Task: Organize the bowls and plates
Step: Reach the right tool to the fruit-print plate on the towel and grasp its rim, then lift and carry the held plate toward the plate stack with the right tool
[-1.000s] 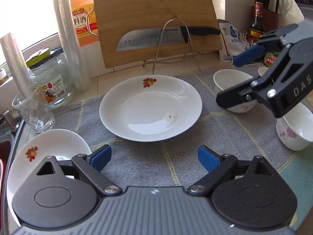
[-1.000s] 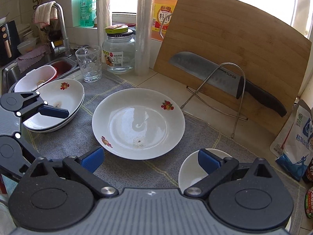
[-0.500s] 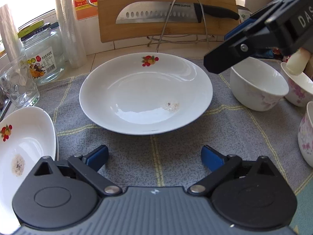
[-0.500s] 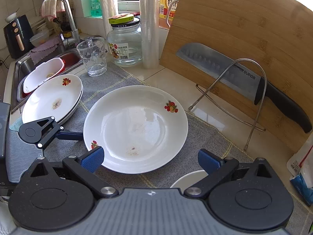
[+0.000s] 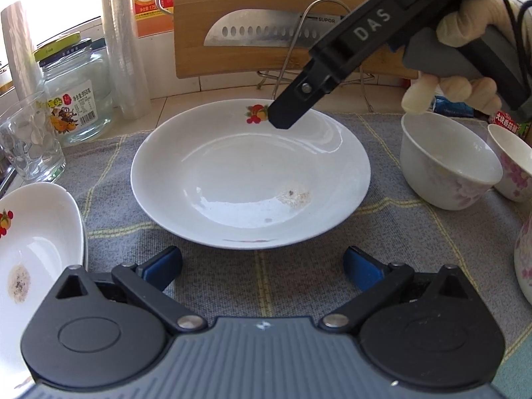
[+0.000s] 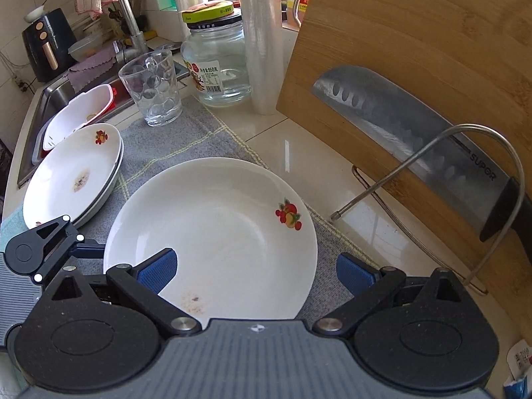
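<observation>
On the grey mat (image 5: 292, 286) sits a white plate (image 5: 249, 179) with a fruit motif. Both grippers stand spread wide and grasp nothing. The left gripper (image 5: 262, 266) hangs just off the plate's near rim. The right gripper (image 6: 256, 272) hovers over the plate's far side, one pad above the dish. Two stacked plates (image 6: 71, 174) lie by the sink, and bowls (image 5: 445, 163) stand to the right.

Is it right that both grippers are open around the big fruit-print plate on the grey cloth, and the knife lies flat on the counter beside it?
One thing is wrong: the knife does not lie flat on the counter. In the right wrist view it leans against the upright wooden cutting board, behind the wire stand. The rest holds: left gripper and right gripper are open at the big plate on the grey cloth.
</observation>
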Available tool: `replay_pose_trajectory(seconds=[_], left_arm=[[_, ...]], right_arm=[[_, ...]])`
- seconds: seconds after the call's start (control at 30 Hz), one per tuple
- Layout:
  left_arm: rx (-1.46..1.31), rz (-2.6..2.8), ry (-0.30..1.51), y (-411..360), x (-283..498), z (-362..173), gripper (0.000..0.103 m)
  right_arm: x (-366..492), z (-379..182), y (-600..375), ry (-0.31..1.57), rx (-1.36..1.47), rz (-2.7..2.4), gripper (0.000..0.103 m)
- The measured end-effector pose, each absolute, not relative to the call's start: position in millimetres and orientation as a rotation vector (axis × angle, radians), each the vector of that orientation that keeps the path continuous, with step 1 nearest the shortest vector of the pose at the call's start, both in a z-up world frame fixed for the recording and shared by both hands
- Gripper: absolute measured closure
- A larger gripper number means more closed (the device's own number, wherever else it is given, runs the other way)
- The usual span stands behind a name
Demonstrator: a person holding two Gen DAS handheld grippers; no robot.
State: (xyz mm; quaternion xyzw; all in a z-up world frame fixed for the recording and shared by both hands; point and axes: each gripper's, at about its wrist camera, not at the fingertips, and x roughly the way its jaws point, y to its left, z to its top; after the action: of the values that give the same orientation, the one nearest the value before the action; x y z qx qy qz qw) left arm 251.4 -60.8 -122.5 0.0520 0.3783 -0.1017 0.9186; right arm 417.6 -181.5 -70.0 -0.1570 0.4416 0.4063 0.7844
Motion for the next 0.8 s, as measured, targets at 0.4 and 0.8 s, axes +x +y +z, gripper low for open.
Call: replay_pose_trajectory(seconds=[0.4,0.8], left_arm=[[0.098,-0.195,0.76,-61,251,-123,0.0],[0.12,-0.183,0.742,-62,251,-122,0.001]], right_arm=[[462,-94,-156,1.032,-0.323,1.01,0.0],[472,-99,-142,1.073,-0.324,1.081,0.012]])
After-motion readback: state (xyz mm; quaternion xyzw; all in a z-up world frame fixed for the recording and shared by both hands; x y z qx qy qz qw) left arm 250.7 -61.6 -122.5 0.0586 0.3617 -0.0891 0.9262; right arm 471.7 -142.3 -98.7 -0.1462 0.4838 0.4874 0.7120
